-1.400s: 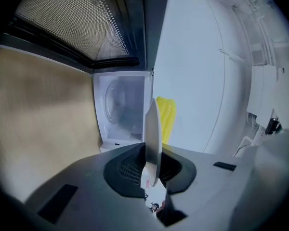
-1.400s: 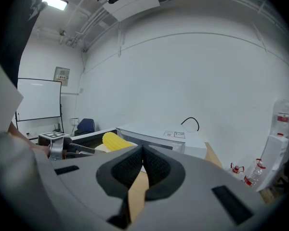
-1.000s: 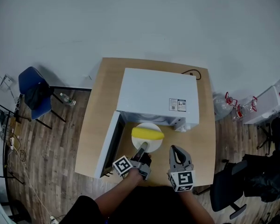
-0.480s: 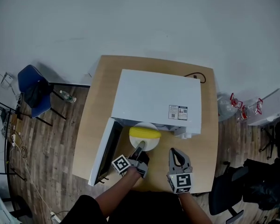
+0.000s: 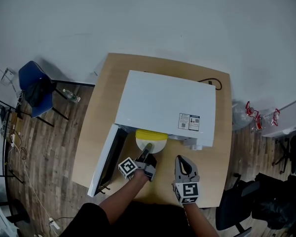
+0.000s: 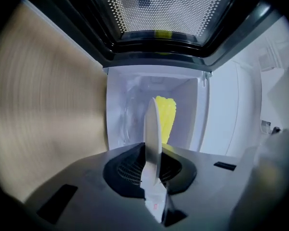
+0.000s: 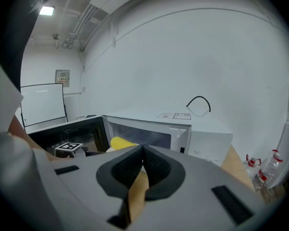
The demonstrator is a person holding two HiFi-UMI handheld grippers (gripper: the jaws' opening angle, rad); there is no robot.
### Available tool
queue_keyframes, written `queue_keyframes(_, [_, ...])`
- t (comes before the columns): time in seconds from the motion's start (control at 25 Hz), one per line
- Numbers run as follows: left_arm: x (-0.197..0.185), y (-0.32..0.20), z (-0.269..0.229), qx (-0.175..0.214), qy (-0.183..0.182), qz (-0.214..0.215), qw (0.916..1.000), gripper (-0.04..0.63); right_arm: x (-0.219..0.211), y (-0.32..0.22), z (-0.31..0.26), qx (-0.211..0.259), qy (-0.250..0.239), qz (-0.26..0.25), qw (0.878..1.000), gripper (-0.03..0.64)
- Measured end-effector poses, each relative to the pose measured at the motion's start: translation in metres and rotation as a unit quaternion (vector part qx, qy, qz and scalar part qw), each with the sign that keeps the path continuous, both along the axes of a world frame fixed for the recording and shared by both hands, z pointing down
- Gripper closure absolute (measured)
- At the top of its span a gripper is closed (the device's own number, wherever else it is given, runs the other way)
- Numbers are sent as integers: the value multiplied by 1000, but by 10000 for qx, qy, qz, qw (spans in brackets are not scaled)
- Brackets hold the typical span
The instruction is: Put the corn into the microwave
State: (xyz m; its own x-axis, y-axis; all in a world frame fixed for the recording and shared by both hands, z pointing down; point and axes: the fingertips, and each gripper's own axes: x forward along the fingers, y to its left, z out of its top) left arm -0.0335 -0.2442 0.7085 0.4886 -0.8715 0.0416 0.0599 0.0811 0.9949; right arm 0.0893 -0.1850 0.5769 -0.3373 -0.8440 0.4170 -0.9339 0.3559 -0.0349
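Nearest the person, the right gripper (image 5: pixel 182 163) hangs over the near right part of the wooden worktop (image 5: pixel 214 157), its jaws pressed together with nothing between them. Its marker cube faces up at the near end. Just to its left, the left gripper (image 5: pixel 147 148) reaches farther forward, and its jaws pinch the near rim of a white plate (image 5: pixel 153 143). In the left gripper view the rim runs straight between the two pads.

The corn (image 5: pixel 151 134), a yellow cob, lies across the far part of that plate, right at the open mouth of the white microwave (image 5: pixel 167 105). The plate's far edge is hidden under the microwave's top. The left gripper view shows the white cavity directly behind the cob.

The microwave's door (image 5: pixel 104 158) is hinged on the left and stands swung out toward the near left corner of the worktop. A printed label (image 5: pixel 189 121) sits on the microwave's top near its right front, and a black cable (image 5: pixel 210 81) loops behind its far right corner.

Farther off to the left, a blue chair (image 5: pixel 33 89) stands on the wooden floor, with a bottle (image 5: pixel 70 97) lying just beside it
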Motion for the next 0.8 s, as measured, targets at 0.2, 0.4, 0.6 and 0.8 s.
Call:
queue_keyframes(0.2, [3,-12,13,-94,-3,-126,9999,564,-8,-1,6,-125,-23,-49,9999,557])
queue_keyframes(0.4, [6,-21,25,-165,-161,-93,9997,565,-11,2,10,-174,0,-122,9998,557])
queue_keyframes(0.6, [5,-25,36,-234,-344,-100,9991,565,-6,4,14,-229,47,-93,9997,557])
queue_keyframes(0.8, [6,-30,47,-236,-419,6,9988,565,-1,3,17,-258,113,-50,9996,557])
